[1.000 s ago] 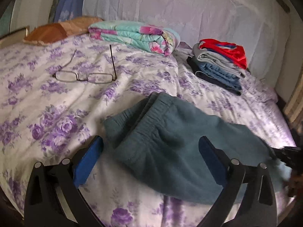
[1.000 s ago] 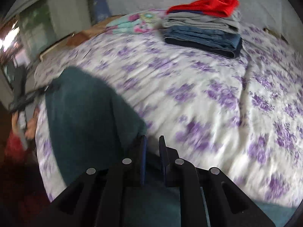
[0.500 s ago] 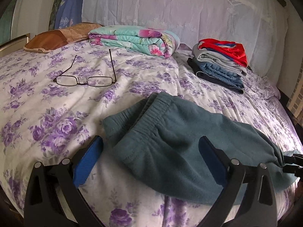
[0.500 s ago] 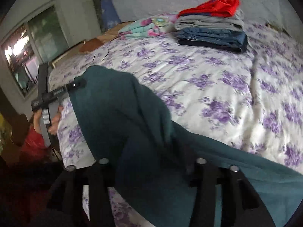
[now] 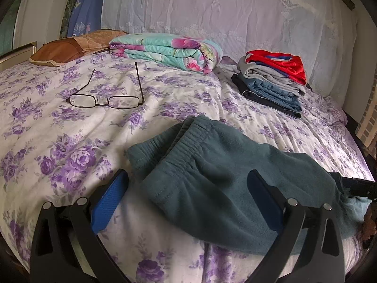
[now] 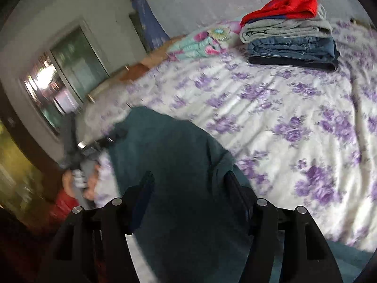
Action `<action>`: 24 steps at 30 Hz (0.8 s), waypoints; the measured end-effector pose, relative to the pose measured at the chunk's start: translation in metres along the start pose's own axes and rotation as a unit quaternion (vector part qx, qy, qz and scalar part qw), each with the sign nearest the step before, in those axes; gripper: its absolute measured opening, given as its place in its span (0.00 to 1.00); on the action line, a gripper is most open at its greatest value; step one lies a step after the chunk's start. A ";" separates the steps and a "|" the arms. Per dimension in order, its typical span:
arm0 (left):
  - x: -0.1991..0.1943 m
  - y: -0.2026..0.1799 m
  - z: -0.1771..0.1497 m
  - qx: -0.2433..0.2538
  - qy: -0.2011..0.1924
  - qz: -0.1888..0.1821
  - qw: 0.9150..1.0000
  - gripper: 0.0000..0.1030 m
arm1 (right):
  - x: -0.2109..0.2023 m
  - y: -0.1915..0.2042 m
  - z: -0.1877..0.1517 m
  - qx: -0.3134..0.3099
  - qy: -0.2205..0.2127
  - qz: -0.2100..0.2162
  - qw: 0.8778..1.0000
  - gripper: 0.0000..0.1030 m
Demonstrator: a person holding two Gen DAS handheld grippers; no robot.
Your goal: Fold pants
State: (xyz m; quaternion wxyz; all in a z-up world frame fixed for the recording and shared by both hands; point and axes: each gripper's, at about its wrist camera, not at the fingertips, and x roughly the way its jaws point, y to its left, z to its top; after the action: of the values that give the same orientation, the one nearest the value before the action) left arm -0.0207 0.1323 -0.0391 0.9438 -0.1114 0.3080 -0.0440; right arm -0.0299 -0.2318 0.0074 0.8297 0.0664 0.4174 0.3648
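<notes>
Teal fleece pants (image 5: 212, 176) lie folded on the bed's front part, waistband toward the far left. My left gripper (image 5: 188, 193) is open and empty, its blue pads wide apart above the pants' near edge. In the right wrist view the pants (image 6: 179, 165) fill the gap between the fingers of my right gripper (image 6: 190, 184), which is open. The cloth lies loose between them. The right gripper's tip (image 5: 360, 186) shows at the pants' right end in the left wrist view.
A flowered bedsheet (image 5: 70, 141) covers the bed. Eyeglasses (image 5: 106, 99) lie at the left. A folded floral quilt (image 5: 169, 52) and a brown pillow (image 5: 70, 47) sit at the back. A stack of folded clothes (image 5: 271, 82) stands at the back right.
My right gripper has opened from shut on the pants and let the cloth drop onto the bed. The left gripper has stayed open and almost still.
</notes>
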 end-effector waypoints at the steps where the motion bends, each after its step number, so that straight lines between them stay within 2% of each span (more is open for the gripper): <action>1: 0.000 0.000 0.000 0.000 0.000 0.000 1.000 0.95 | -0.003 0.003 -0.003 -0.002 0.004 0.017 1.000 0.62; 2: 0.000 -0.001 0.000 -0.001 -0.001 -0.001 1.000 0.95 | -0.005 0.011 -0.010 -0.023 0.017 0.023 0.999 0.62; 5: -0.001 -0.002 0.000 -0.003 -0.004 -0.004 1.000 0.95 | -0.001 0.025 -0.028 -0.067 0.056 -0.011 0.996 0.62; 8: -0.001 -0.003 0.001 -0.003 -0.004 -0.004 1.000 0.95 | -0.004 0.024 -0.029 -0.054 0.046 -0.010 0.997 0.61; 11: -0.001 -0.003 0.000 -0.003 -0.004 -0.003 1.000 0.95 | -0.015 0.018 -0.019 -0.031 0.018 0.001 0.999 0.61; 13: -0.001 -0.003 0.000 -0.004 -0.005 -0.005 1.000 0.95 | -0.018 0.010 -0.013 -0.021 0.006 -0.008 1.000 0.61; 15: -0.001 -0.002 0.000 -0.004 -0.005 -0.005 1.000 0.95 | -0.020 -0.003 -0.007 -0.004 -0.004 -0.037 0.999 0.61; 17: -0.001 -0.003 0.000 -0.004 -0.005 -0.004 1.000 0.95 | -0.019 -0.018 -0.002 0.025 -0.002 -0.051 0.998 0.61; 19: -0.001 -0.003 0.000 -0.004 -0.005 -0.004 1.000 0.95 | -0.012 -0.025 -0.001 0.037 0.013 -0.047 0.998 0.61; 21: -0.001 -0.004 0.000 -0.004 -0.005 -0.004 1.000 0.95 | -0.005 -0.015 -0.004 0.021 0.024 -0.043 0.999 0.61; 24: -0.001 -0.004 0.000 -0.004 -0.005 -0.004 1.000 0.95 | 0.004 0.026 -0.011 -0.055 0.036 -0.049 0.997 0.65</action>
State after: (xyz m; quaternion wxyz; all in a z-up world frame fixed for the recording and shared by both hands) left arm -0.0215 0.1287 -0.0373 0.9447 -0.1163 0.3031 -0.0460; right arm -0.0507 -0.2126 0.0087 0.8337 -0.0133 0.4285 0.3482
